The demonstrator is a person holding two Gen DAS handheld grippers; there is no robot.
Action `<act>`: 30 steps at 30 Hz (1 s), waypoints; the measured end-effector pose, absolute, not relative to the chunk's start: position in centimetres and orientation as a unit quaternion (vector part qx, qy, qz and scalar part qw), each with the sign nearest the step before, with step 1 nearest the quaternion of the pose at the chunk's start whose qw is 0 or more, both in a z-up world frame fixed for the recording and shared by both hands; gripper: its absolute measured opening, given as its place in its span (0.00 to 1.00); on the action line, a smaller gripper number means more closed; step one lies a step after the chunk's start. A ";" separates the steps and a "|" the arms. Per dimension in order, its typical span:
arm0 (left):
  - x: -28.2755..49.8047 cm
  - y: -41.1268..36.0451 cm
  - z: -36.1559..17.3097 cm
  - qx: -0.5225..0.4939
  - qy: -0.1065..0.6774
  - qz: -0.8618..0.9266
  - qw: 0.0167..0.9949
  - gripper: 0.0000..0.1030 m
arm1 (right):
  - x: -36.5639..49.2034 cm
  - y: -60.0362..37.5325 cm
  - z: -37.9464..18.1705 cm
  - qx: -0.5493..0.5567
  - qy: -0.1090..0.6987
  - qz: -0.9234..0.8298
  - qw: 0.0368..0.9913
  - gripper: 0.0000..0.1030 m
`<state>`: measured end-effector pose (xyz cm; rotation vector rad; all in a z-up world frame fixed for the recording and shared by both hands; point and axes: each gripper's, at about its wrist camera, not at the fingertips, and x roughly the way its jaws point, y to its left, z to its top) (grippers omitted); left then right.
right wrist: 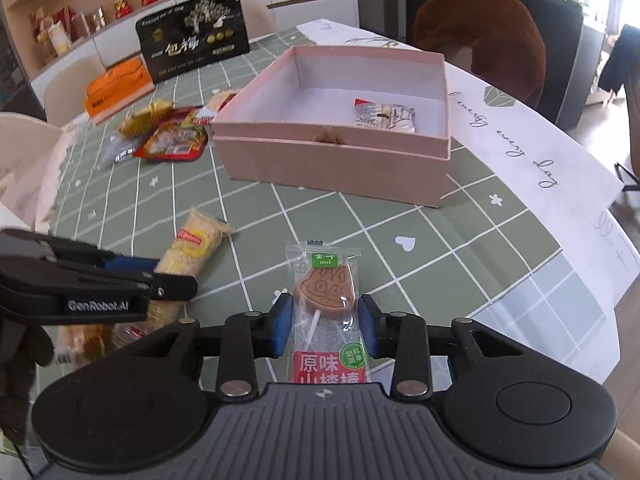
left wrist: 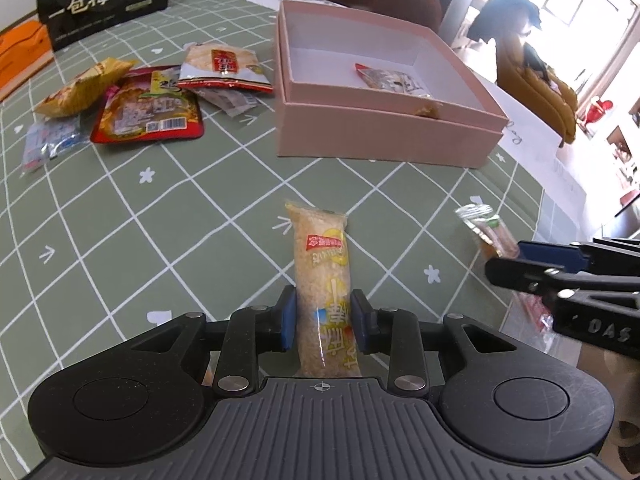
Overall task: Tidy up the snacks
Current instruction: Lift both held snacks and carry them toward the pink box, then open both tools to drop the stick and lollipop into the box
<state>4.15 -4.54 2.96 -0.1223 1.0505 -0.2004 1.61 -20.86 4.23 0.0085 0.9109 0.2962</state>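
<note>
My left gripper [left wrist: 323, 322] is shut on a long yellow rice-cracker bar [left wrist: 324, 280], held just above the green checked tablecloth; the bar also shows in the right wrist view [right wrist: 190, 250]. My right gripper [right wrist: 325, 326] is shut on a wrapped brown lollipop [right wrist: 326, 300], which also shows in the left wrist view [left wrist: 490, 232]. An open pink box [left wrist: 384, 136] stands ahead of both grippers with one small silver-and-red packet [left wrist: 390, 78] inside; the box [right wrist: 332, 160] and packet [right wrist: 384, 116] show in the right wrist view too.
Several loose snack packets [left wrist: 148, 110] lie left of the box. A black gift bag [left wrist: 100, 0] and an orange box [right wrist: 116, 90] stand at the far left edge. A brown chair back [right wrist: 480, 36] stands behind the table. A white printed runner [right wrist: 540, 148] lies on the right.
</note>
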 end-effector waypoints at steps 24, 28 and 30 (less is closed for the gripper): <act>20.2 -0.9 10.7 -0.191 0.419 -0.167 0.872 0.29 | 19.4 -23.4 10.9 0.079 0.379 0.079 0.919 0.44; 18.3 2.6 11.1 -0.172 0.414 -0.130 0.884 0.29 | 18.5 -23.1 9.5 0.084 0.399 0.080 0.910 0.56; 17.6 5.2 11.5 -0.176 0.399 -0.102 0.894 0.29 | 18.0 -22.5 9.0 0.078 0.408 0.086 0.906 0.56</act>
